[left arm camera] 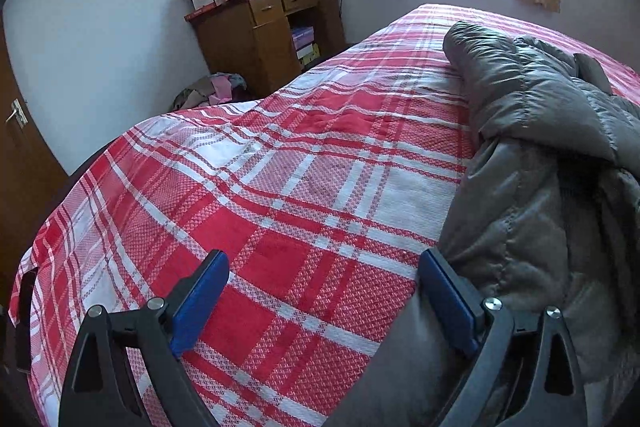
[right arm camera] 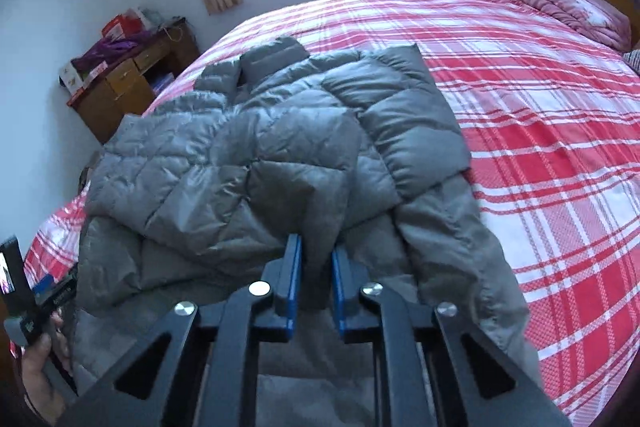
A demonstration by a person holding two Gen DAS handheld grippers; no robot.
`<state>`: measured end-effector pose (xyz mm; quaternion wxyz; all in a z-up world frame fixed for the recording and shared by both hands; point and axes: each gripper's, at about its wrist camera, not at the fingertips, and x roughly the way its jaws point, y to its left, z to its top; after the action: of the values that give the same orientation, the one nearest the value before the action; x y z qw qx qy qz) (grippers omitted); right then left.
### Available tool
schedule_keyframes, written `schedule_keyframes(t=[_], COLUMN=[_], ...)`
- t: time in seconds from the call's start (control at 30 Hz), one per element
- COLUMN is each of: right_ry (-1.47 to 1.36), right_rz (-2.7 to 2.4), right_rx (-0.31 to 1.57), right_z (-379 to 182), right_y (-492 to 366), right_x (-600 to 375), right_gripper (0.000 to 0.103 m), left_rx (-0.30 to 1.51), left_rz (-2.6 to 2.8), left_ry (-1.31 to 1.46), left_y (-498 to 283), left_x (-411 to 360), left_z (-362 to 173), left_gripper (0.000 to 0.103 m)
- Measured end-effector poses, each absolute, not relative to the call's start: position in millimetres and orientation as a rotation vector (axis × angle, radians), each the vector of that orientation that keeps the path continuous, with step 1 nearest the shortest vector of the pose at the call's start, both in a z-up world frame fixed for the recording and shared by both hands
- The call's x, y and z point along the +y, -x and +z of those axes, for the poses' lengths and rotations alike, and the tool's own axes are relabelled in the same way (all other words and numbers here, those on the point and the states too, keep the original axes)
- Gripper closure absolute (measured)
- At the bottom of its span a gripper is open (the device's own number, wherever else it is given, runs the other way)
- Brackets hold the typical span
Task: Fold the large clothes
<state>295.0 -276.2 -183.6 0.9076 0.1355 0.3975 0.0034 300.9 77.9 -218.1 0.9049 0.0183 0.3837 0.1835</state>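
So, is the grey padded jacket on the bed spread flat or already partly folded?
Partly folded: the grey padded jacket has both sleeves laid across its body, and the right gripper pinches a fold at its near edge.

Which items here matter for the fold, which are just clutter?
Job:
- grey jacket
- right gripper, shut on the jacket's fabric
- left gripper, open over the bed

Lying about:
- pink blanket
- wooden desk with boxes on top
- clothes pile on the floor

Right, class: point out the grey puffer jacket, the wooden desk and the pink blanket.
grey puffer jacket (right arm camera: 256, 131), right wrist view, quilted middle.
wooden desk (left arm camera: 256, 39), left wrist view, front panel.
pink blanket (right arm camera: 576, 7), right wrist view, folded top.
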Motion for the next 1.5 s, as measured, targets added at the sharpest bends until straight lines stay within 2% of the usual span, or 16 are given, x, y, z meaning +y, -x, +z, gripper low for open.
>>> schedule_keyframes(t=[0.13, 0.17, 0.23, 0.4, 0.53, 0.57, 0.7, 0.83, 0.93, 1.07, 1.5], right_ry=[-0.256, -0.240, -0.210, -0.257, -0.321, -0.323, -0.326, -0.304, -0.257, -0.203, -0.179], right_rz=[-0.012, -0.017, -0.065, -0.158, -0.033, -0.017, -0.018, -0.049, -0.047, -0.041, -0.061], right_rx=[0.835, 0.833, 0.803, 0.660, 0.625, 0.633, 0.658, 0.707, 0.736, 0.745, 0.805], right_z=[-184.4, -182.7, -172.6, -126.9, -105.0, -106.1, -125.5, -158.4, -178.4, -195.8, -210.6], right_y=[-293.8, -292.6, -286.7, -270.0, -293.1, -301.2, -337.8, -357.7, -362.5, -361.5, -371.1], right_x=[-280.0, -280.4, -285.7, -299.8, -276.4, -269.4, -249.8, -241.7, -235.8, -229.0, -228.1], right_gripper=[0.080, 0.059, 0.032, 0.032, 0.039, 0.043, 0.044, 0.044, 0.045, 0.045, 0.045], left_rx=[0.848, 0.864, 0.851, 0.775, 0.731, 0.717, 0.684, 0.757, 0.849, 0.879, 0.889], left_rz=[0.332, 0.315, 0.281, 0.151, 0.051, 0.044, 0.104, 0.196, 0.164, 0.175, 0.201], left_ry=[-0.037, -0.045, -0.044, 0.061, 0.095, 0.095, 0.030, -0.061, 0.022, 0.069, 0.038], left_y=[-301.8, -301.1, -295.3, -306.9, -347.4, -356.4, -391.3, -418.9, -429.1, -433.1, -436.7], left_x=[82.2, 83.3, 85.5, 71.9, 26.4, 17.0, -14.4, -17.1, 0.7, 10.2, 4.2], left_z=[-211.3, -204.7, -183.4, -112.5, -87.6, -88.8, -121.4, -176.2, -204.8, -208.7, -213.4], left_gripper=[0.007, 0.007, 0.007, 0.007, 0.007, 0.007, 0.007, 0.007, 0.007, 0.001, 0.001])
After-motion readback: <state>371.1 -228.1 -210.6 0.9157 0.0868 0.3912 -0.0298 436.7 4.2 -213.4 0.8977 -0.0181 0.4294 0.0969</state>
